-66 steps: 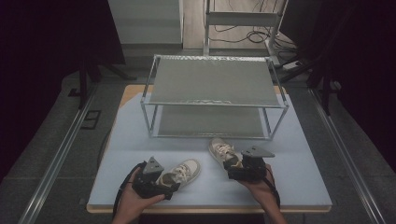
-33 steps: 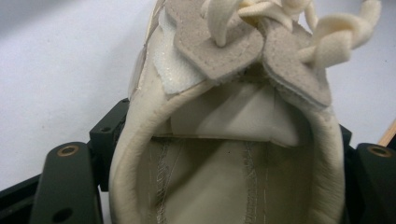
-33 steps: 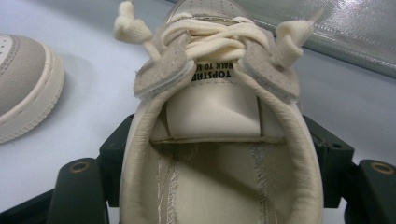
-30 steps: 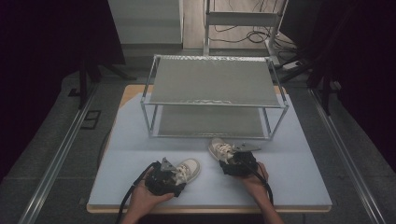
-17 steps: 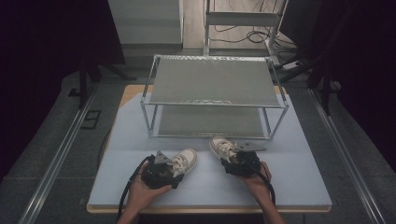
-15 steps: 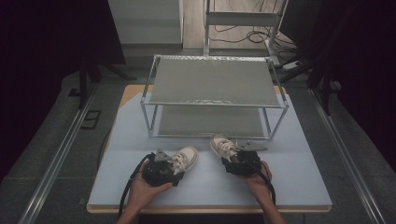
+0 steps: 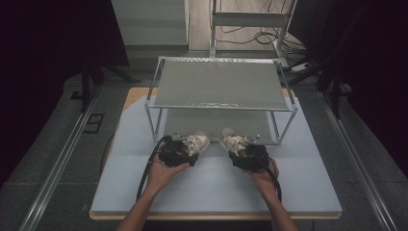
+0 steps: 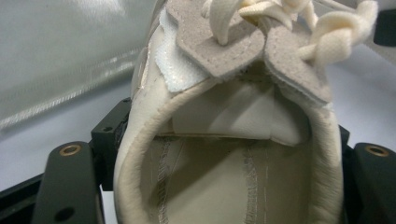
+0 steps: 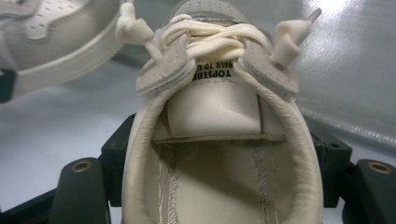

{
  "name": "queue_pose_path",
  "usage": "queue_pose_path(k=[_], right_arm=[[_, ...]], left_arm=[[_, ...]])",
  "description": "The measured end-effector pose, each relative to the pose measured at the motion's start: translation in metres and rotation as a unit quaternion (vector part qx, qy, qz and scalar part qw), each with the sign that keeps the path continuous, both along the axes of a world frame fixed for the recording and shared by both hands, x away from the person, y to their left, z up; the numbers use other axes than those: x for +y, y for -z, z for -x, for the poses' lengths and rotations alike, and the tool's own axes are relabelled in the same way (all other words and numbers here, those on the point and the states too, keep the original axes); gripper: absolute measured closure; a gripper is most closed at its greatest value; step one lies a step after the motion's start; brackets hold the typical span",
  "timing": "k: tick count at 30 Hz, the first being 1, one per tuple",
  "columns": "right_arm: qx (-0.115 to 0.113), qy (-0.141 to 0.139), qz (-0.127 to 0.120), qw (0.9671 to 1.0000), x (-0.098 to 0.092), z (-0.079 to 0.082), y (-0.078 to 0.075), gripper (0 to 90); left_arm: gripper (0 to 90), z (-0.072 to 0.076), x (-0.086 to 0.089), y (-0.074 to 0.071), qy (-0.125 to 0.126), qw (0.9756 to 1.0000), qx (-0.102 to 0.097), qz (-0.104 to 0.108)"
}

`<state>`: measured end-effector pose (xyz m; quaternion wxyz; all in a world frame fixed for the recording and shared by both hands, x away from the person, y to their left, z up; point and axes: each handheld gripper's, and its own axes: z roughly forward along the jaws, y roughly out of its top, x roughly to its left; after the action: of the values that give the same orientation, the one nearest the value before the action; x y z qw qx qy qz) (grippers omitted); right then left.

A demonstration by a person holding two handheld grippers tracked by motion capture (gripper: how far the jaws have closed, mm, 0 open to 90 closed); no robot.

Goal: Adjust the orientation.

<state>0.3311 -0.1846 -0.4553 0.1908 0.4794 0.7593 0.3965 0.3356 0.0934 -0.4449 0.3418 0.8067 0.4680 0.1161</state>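
Two cream leather sneakers sit low centre of the high view, before a metal mesh rack (image 7: pixel 221 91). The left gripper (image 7: pixel 174 153) clamps the left shoe (image 8: pixel 224 140) at its padded collar; the right gripper (image 7: pixel 249 157) clamps the right shoe (image 9: pixel 219 135). Suede eyelet tabs and thick woven laces show. The right shoe's tongue label reads "TOPSTAR", upside down.
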Motion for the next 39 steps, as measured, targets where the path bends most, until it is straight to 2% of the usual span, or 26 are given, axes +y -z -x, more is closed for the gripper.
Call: queue_pose_path(k=[7, 13, 17, 22, 24, 27, 32, 33, 34, 39], right_arm=[[0.0, 0.017, 0.003, 0.9998, 0.005, -0.014, -0.004, 29.2], [0.001, 0.035, 0.003, 0.9994, 0.008, -0.028, -0.003, 29.2], [0.004, 0.041, 0.003, 0.9991, 0.009, -0.035, -0.003, 29.3], [0.005, 0.047, 0.003, 0.9989, 0.012, -0.041, -0.001, 29.2], [0.005, 0.049, 0.004, 0.9988, 0.013, -0.042, 0.001, 29.2], [0.004, 0.052, 0.004, 0.9986, 0.015, -0.045, 0.002, 29.2], [0.005, 0.058, 0.008, 0.9983, 0.02, -0.049, 0.005, 29.1], [0.006, 0.06, 0.009, 0.9981, 0.021, -0.049, 0.006, 29.1], [0.006, 0.061, 0.011, 0.998, 0.022, -0.05, 0.007, 29.1], [0.005, 0.071, 0.013, 0.9973, 0.025, -0.056, 0.006, 29.0]], left_arm=[[27.3, -0.028, -0.011, 0.004, -0.027, 0.9996, 0.004, -0.001], [27.4, -0.045, -0.017, 0.007, -0.039, 0.9992, 0.009, -0.001], [27.3, -0.051, -0.02, 0.007, -0.04, 0.9992, 0.008, -0.002], [27.3, -0.056, -0.025, 0.012, -0.055, 0.9985, 0.009, 0.0], [27.3, -0.06, -0.025, 0.013, -0.04, 0.9992, 0.001, -0.007], [27.3, -0.065, -0.029, 0.016, -0.034, 0.9993, -0.004, -0.015], [27.3, -0.071, -0.036, 0.016, -0.041, 0.999, -0.005, -0.015], [27.2, -0.071, -0.039, 0.016, -0.058, 0.9983, 0.004, -0.005], [27.2, -0.073, -0.037, 0.015, -0.043, 0.9989, -0.006, -0.017], [27.2, -0.079, -0.042, 0.015, -0.049, 0.9986, -0.008, -0.021]])
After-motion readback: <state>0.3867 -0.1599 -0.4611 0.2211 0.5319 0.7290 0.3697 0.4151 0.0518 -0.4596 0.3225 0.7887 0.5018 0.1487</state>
